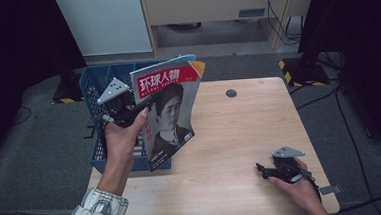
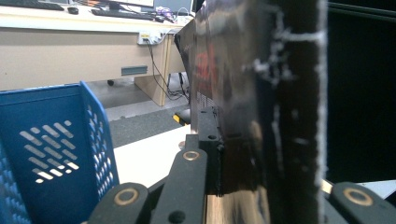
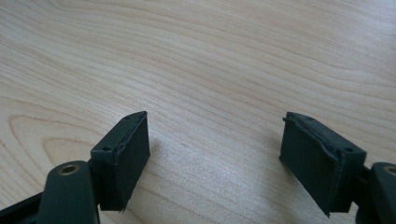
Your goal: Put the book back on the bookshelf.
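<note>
Glossy paper magazine – perforated blue plastic basket – smooth, matt pale-wood table.

The left gripper is black, topped by a grey three-cornered plate with small dark holes. Seen from its own camera, its black link arms carry brass-ringed pivot pins and dark screw holes. The left forearm wears a pale sleeve with a dark check pattern. The right gripper is black too, with the same grey plate. Its jaws end in blocky black pads with worn, fraying edges and a brass pivot ring behind.
</note>
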A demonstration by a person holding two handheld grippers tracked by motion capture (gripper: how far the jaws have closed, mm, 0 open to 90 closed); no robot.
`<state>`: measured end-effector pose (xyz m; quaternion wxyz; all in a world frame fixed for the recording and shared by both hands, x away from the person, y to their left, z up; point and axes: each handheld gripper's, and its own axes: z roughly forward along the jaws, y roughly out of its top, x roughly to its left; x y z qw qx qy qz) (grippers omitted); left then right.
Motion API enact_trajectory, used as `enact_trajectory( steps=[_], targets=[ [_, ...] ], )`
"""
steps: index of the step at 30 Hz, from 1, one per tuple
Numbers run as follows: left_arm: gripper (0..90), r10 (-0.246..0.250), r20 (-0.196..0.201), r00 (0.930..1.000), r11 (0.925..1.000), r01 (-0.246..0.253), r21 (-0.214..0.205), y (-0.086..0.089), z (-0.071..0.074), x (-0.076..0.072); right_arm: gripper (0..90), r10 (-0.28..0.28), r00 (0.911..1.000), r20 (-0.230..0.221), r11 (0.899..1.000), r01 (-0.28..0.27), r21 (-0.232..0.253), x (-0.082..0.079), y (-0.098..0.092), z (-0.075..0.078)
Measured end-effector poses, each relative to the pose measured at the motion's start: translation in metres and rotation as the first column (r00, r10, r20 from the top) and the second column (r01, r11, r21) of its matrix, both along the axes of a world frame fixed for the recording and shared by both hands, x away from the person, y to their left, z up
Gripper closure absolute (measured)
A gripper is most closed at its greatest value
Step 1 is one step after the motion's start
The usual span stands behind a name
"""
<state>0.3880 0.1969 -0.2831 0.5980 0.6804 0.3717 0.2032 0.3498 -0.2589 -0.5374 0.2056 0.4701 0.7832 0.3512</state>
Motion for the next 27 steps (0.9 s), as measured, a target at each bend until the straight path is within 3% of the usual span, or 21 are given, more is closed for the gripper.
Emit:
enact_trajectory(
  steps=[27],
  targets=[
    [86.7,0.060,0.010,0.9981,0.9982,-0.060,-0.002,0.046,0.004,-0.023,24.0,0.002,1.0000,0.000,1.000,-0.002,-0.002,0.000,0.000,0.000]
  ],
)
